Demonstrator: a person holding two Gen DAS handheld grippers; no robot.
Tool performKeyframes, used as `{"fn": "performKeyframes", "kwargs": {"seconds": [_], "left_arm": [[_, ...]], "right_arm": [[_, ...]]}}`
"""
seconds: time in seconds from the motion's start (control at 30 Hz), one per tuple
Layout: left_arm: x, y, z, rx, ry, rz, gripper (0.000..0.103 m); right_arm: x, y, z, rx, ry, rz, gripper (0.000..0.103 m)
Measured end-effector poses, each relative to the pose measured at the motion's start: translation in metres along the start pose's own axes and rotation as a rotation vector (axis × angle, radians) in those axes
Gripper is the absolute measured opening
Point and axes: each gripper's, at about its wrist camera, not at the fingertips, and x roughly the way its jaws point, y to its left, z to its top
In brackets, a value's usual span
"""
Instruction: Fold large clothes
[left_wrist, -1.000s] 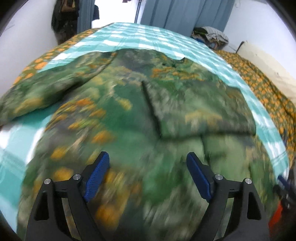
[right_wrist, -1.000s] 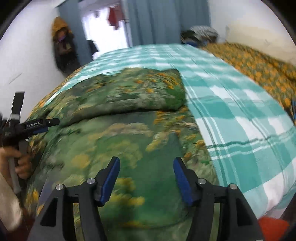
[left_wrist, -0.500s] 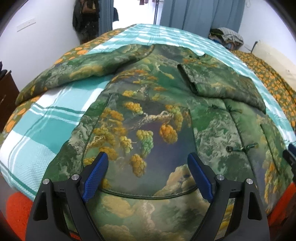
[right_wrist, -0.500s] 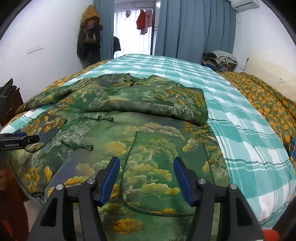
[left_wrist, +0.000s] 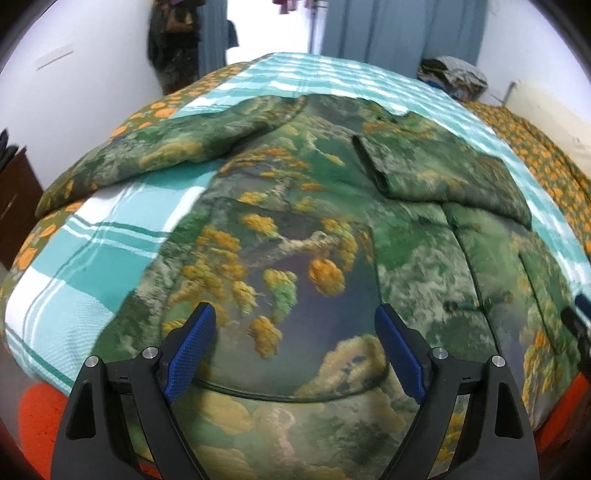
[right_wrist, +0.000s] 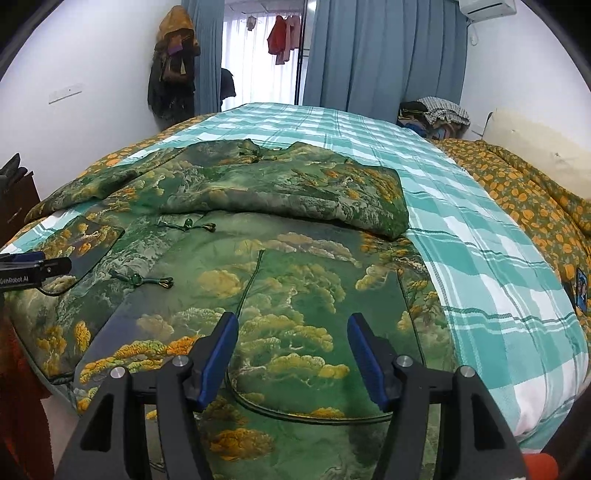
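Green brocade jacket (right_wrist: 280, 258) lay flat on the checked bed (right_wrist: 480, 258), one sleeve folded across. We held both grippers, left (left_wrist: 295, 350) and right (right_wrist: 291, 350), wide and empty above its hem; the left gripper's side read "GenRobot.AI".

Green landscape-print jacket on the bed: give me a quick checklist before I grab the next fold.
1. Left gripper open and empty: ok.
2. Right gripper open and empty: ok.
3. Green landscape-print padded jacket lying front-up and flat on the teal plaid bedsheet: ok.
4. Right sleeve folded across the chest: ok.
5. Left sleeve folded in: not ok, it lies stretched out sideways.
6. Knotted front fastenings closed: ok for the two visible.
7. Hem edge within reach: cannot tell, it runs below both views.
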Motion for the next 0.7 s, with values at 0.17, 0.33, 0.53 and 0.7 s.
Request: {"fn": "performKeyframes", "kwargs": {"seconds": [0.17,0.33,0.53,0.7], "left_arm": [[-0.002,0.037,0.022,-0.131,-0.015,0.020,0.090],[0.002,0.088,0.057,-0.248,-0.010,0.012,0.090],[0.028,0.175,0.100,-0.504,-0.019,-0.015,0.094],[0.075,0.241,0.107,-0.783,0.025,-0.073,0.093]], "right_arm": [[-0.004,0.003,0.001,-0.016,-0.024,0.000,0.063],[-0.001,0.001,0.002,0.017,-0.019,0.019,0.063],[0.004,-0.001,0.002,0.023,-0.016,0.010,0.063],[0.012,0.002,0.001,0.018,0.005,0.009,0.063]]}}
